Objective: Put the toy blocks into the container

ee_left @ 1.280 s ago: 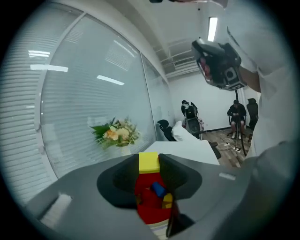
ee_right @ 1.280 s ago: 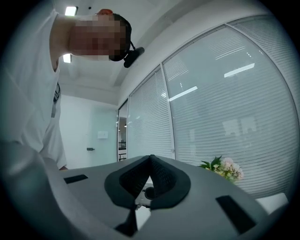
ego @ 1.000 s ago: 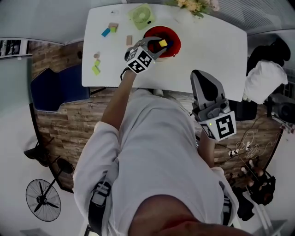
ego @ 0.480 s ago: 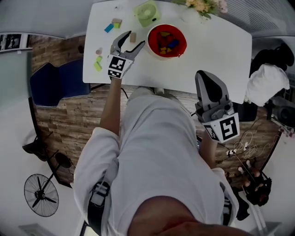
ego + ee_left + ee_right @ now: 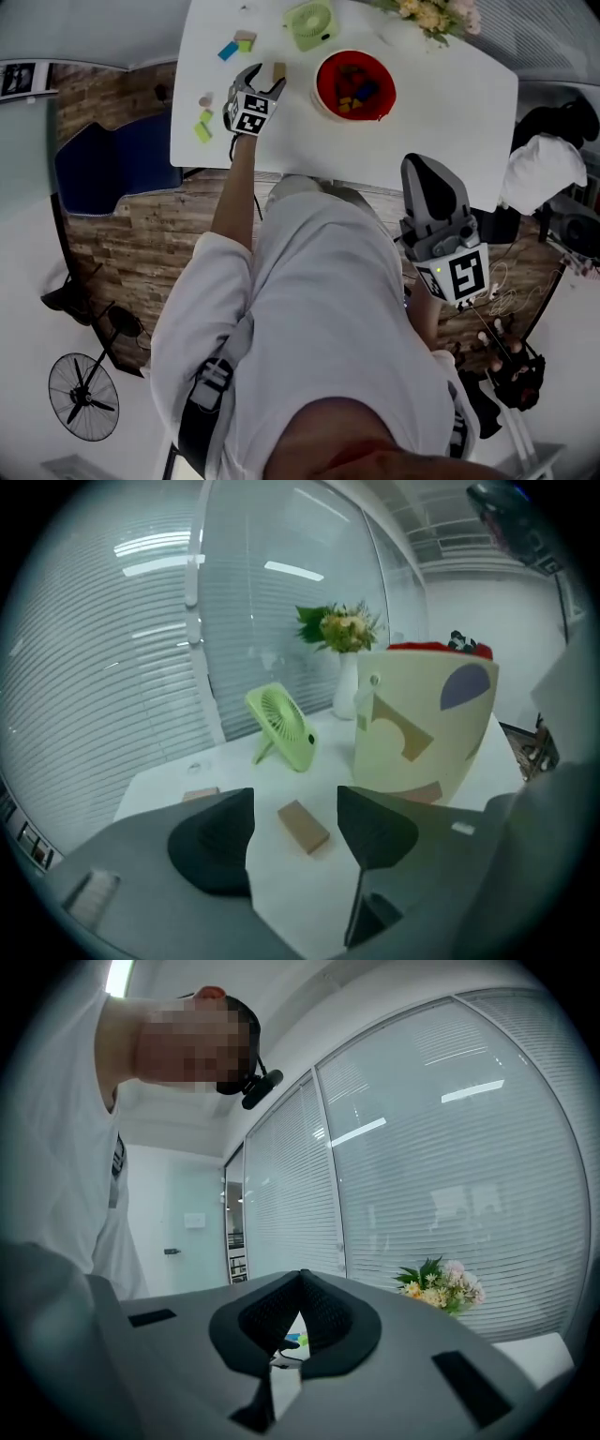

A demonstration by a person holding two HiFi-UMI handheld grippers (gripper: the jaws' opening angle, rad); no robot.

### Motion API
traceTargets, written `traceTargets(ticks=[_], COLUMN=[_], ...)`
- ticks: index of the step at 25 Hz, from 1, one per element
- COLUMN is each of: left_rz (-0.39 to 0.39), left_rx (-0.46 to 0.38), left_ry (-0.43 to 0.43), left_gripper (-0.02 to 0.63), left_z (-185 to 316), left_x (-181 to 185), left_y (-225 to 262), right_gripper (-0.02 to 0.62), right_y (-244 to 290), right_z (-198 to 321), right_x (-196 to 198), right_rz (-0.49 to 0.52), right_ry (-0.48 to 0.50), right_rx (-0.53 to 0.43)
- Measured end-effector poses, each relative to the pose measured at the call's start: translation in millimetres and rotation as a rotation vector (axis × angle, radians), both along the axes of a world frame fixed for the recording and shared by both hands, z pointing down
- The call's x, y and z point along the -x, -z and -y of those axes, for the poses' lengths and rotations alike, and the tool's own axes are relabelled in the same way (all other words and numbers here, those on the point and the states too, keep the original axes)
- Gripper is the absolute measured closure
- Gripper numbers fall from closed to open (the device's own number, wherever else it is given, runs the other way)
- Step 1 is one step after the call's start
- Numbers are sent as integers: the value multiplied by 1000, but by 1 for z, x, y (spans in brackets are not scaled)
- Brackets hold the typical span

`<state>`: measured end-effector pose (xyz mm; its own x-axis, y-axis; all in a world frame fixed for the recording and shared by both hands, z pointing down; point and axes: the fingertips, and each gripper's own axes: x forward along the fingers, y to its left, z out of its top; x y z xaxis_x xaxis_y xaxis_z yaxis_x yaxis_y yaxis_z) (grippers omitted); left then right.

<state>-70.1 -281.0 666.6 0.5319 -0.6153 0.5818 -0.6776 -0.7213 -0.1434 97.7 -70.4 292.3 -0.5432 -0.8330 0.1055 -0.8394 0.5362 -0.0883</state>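
Observation:
A tan block (image 5: 278,71) (image 5: 303,826) lies flat on the white table (image 5: 431,103), left of the container. My left gripper (image 5: 262,82) (image 5: 294,799) hovers low over it. Its jaws are closing from wide, the block lies ahead in the gap, and the pads do not touch it. The container (image 5: 323,84) (image 5: 422,733) is a bowl, red inside and cream with coloured shapes outside, holding several coloured blocks (image 5: 356,86). My right gripper (image 5: 424,164) (image 5: 301,1279) is shut and empty, held off the table's near edge at my right side.
More blocks lie at the table's left: a blue one (image 5: 228,51), a tan one (image 5: 246,37), green ones (image 5: 202,127) and a pinkish piece (image 5: 205,99). A green desk fan (image 5: 311,23) (image 5: 281,726) and a vase of flowers (image 5: 427,14) (image 5: 345,630) stand at the back.
My left gripper came away from the bowl, where it held a yellow block, moved left, opened, and now sits over the tan block. The right gripper has hardly moved.

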Motion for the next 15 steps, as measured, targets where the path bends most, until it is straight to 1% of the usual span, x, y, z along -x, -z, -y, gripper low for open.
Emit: traceTargets(ticks=[2, 4, 6, 8, 10, 11, 13, 14, 15], left_rz=[42, 68, 90, 132, 190, 211, 215, 200, 179], left_rx=[47, 84, 111, 126, 105, 87, 58, 48, 46], left_ry=[-13, -22, -32, -32, -18, -11, 5, 15, 24], left_gripper=[342, 344, 345, 363, 416, 426, 437, 510, 569], left_z=[4, 6, 6, 5, 6, 8, 13, 14, 14], left_x=[-9, -18, -25, -28, -25, -22, -17, -13, -9], left_y=[-21, -38, -51, -63, -71, -72, -68, -64, -59], right_gripper=[594, 594, 594, 594, 594, 594, 594, 594, 594], right_y=[1, 0, 0, 1, 1, 1, -1, -1, -2], right_z=[-3, -5, -7, -8, -10, -10, -11, -12, -13], right_x=[3, 3, 0, -3, -6, -8, -10, -10, -10], right_rz=[-1, -2, 0, 3, 0, -1, -1, 1, 4], right_ry=[-19, -42, -70, -94, -111, -117, -123, -123, -120], right_rx=[7, 15, 19, 21, 24, 26, 26, 25, 24])
